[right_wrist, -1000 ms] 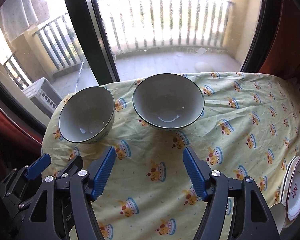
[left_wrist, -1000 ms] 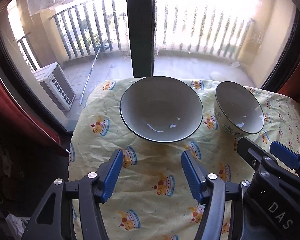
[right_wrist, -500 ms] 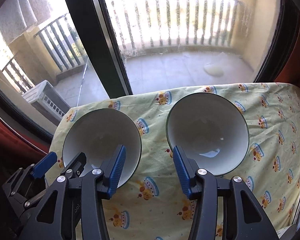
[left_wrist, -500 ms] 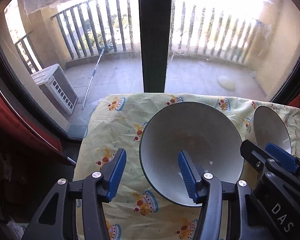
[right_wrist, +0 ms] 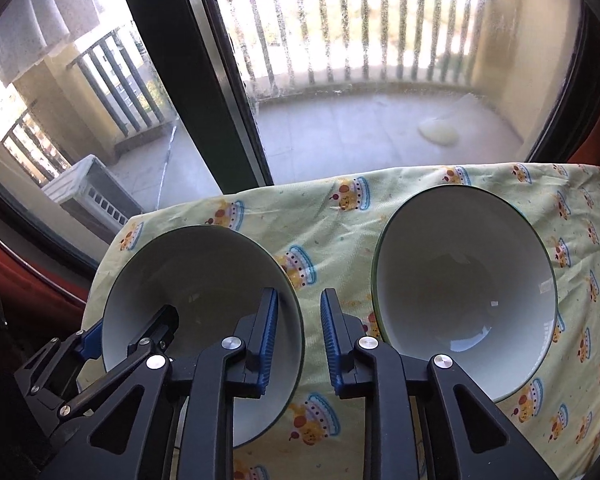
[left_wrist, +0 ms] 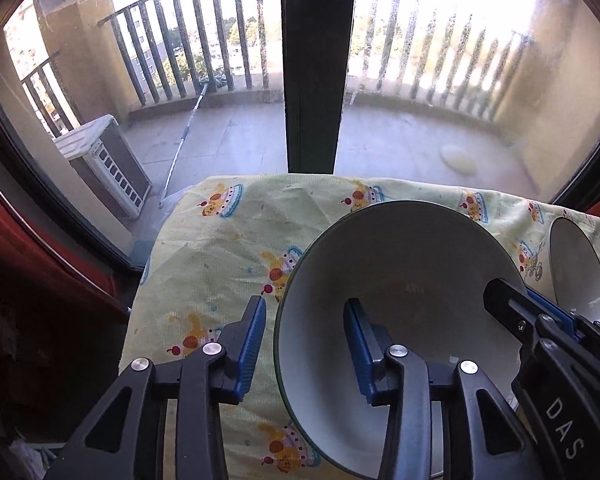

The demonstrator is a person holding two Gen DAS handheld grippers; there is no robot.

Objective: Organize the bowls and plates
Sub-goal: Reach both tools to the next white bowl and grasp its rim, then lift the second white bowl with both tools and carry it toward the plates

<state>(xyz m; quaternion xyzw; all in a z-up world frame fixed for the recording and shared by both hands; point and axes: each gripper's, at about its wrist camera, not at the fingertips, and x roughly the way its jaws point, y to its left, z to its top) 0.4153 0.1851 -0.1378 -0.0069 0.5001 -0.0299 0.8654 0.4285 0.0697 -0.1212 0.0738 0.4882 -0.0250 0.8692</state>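
Observation:
Two white bowls with dark green rims stand on a table under a yellow crown-print cloth [left_wrist: 220, 248]. The wide bowl [left_wrist: 404, 280] is the left one in the right wrist view [right_wrist: 204, 272]. My left gripper [left_wrist: 305, 344] is open and straddles its left rim, one finger outside, one inside. My right gripper [right_wrist: 299, 336] is open and straddles the same bowl's right rim, its left finger inside. The second bowl [right_wrist: 464, 280] stands just to the right, and shows at the far right of the left wrist view [left_wrist: 576, 272].
The table's far edge meets a large window with a dark frame post [left_wrist: 316, 64]. A balcony with railings and an air-conditioner unit [left_wrist: 104, 160] lies beyond the glass. The cloth [right_wrist: 580, 216] runs on to the right.
Both grippers have moved forward and down onto the wide bowl, from short of it to straddling its rim on either side. Both jaw pairs have narrowed.

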